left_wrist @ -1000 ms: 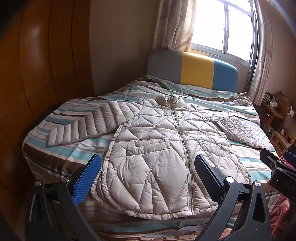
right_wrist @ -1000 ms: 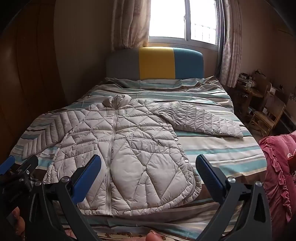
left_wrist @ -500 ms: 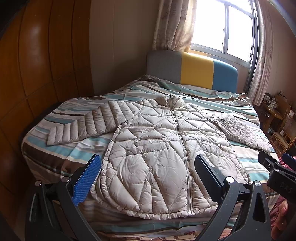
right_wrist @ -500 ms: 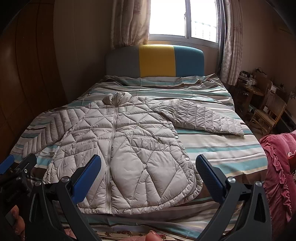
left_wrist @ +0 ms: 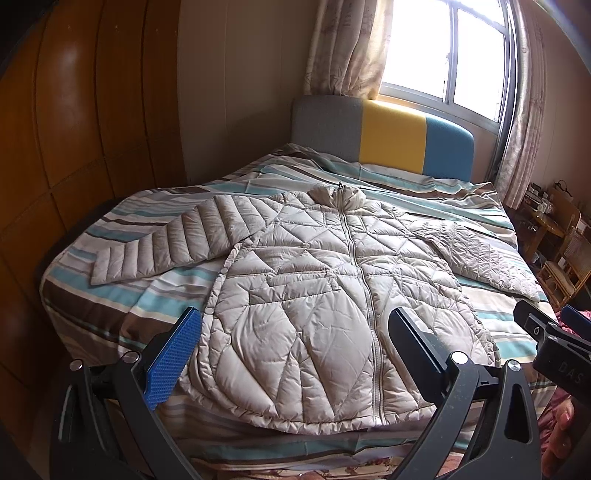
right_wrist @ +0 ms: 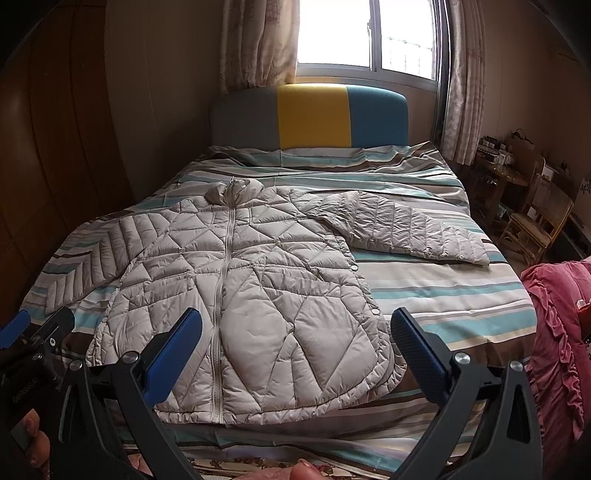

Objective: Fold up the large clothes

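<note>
— Where was the jacket (left_wrist: pixel 325 291) when you stood there?

— It lay flat on the bed (left_wrist: pixel 122 295), zipped up, front upward, collar toward the headboard (left_wrist: pixel 391 134) and hem at the foot edge nearest you. One sleeve (left_wrist: pixel 166 243) stretched out toward the bed's left edge, its cuff near that side; the other sleeve (right_wrist: pixel 406 229) angled toward the right edge, lying on the striped cover.

— And your grippers?

— Your left gripper (left_wrist: pixel 295 350) hung above the foot edge with its fingers spread wide, nothing between them, framing the jacket's lower half. Your right gripper (right_wrist: pixel 295 350) was likewise released, empty, over the hem on the jacket's right part. Neither touched the fabric. Each one showed at the margin of the other's view, side by side.

— Anything around the bed?

— A wooden wardrobe (left_wrist: pixel 74 147) ran along the left side. Behind the headboard stood a window (right_wrist: pixel 369 33) with curtains (right_wrist: pixel 258 40). Past the right edge you had a chair (right_wrist: pixel 535 218), and a pink ruffled cloth (right_wrist: pixel 557 332) lay close by the foot corner on the right.
</note>
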`<state>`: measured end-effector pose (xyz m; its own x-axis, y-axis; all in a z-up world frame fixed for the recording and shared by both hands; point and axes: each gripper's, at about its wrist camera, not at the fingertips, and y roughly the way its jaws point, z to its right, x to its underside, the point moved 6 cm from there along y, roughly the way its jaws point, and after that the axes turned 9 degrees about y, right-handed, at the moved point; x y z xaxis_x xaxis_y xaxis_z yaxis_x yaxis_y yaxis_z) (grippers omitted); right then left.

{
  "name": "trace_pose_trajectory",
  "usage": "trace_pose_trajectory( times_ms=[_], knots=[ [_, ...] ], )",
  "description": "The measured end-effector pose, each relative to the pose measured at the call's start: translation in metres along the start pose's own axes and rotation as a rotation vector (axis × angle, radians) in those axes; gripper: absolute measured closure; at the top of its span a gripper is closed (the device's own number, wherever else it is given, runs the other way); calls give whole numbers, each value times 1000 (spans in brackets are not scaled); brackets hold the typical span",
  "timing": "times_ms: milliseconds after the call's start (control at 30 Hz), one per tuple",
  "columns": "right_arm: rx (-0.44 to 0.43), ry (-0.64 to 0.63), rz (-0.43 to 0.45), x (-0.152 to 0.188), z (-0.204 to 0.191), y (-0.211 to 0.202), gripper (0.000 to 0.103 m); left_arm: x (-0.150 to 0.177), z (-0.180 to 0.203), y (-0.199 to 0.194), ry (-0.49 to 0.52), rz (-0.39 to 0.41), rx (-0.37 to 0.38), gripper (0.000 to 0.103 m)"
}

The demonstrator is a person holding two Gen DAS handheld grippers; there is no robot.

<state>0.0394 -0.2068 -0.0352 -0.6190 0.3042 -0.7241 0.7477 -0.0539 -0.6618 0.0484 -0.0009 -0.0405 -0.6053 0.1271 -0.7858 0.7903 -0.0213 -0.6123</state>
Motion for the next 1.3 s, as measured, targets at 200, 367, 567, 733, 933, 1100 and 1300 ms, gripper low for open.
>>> trace_pose_trajectory(
  times_ms=[200, 367, 567, 733, 933, 1100, 1300],
  knots=[
    [0, -1, -8, 1, -1, 1, 2, 1, -1, 0, -3, -3, 0, 3],
    [0, -1, -10, 1, 0, 2, 2, 3, -1, -2, -6, -9, 2, 3],
    [0, -2, -17, 3, -1, 5, 2, 4, 0, 4, -5, -23, 5, 3],
    [1, -1, -28, 4, 0, 8, 2, 5, -1, 7, -8, -36, 9, 3],
    [3, 2, -30, 3, 1, 10, 2, 5, -1, 11, -9, -46, 13, 3],
    [5, 3, -35, 2, 5, 16, 2, 7, -3, 16, -18, -60, 24, 3],
    [26, 10, -45, -3, 12, 30, 2, 8, -4, 30, -25, -98, 35, 3]
  ],
)
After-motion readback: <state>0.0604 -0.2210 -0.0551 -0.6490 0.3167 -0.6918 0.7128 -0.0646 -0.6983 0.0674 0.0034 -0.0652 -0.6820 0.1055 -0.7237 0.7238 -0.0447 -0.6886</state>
